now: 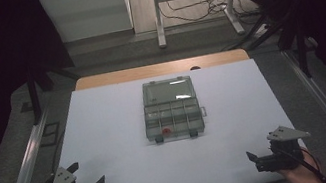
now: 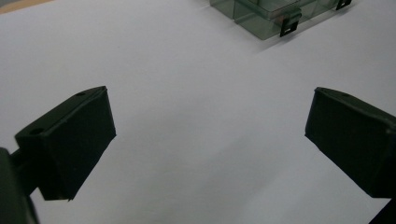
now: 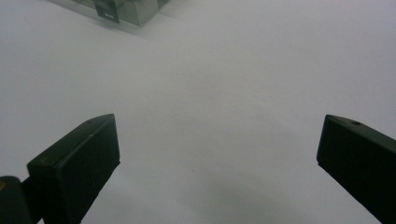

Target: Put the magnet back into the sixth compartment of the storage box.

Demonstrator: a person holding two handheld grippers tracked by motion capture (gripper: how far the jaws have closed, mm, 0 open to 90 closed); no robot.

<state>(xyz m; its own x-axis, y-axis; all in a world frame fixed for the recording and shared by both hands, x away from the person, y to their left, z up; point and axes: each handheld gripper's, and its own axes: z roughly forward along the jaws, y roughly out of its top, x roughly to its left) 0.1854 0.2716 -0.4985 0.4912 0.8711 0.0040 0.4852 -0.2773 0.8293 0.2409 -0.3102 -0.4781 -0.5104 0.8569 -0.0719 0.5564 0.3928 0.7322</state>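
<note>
Clear plastic organizer box (image 1: 171, 108) at frame centre on the desk (image 1: 107, 132), lid open. Likely light, rigid, slick; grip by side walls. Left gripper (image 1: 86, 177) and right gripper (image 1: 256, 160): jaws spread, empty, low corners.

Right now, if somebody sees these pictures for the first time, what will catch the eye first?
First, the transparent grey plastic compartment box, lid open, at the middle of the white table, with a small red piece in a front compartment. Then the two black tools at the near edge, left tool and right tool, both open and empty.
</note>
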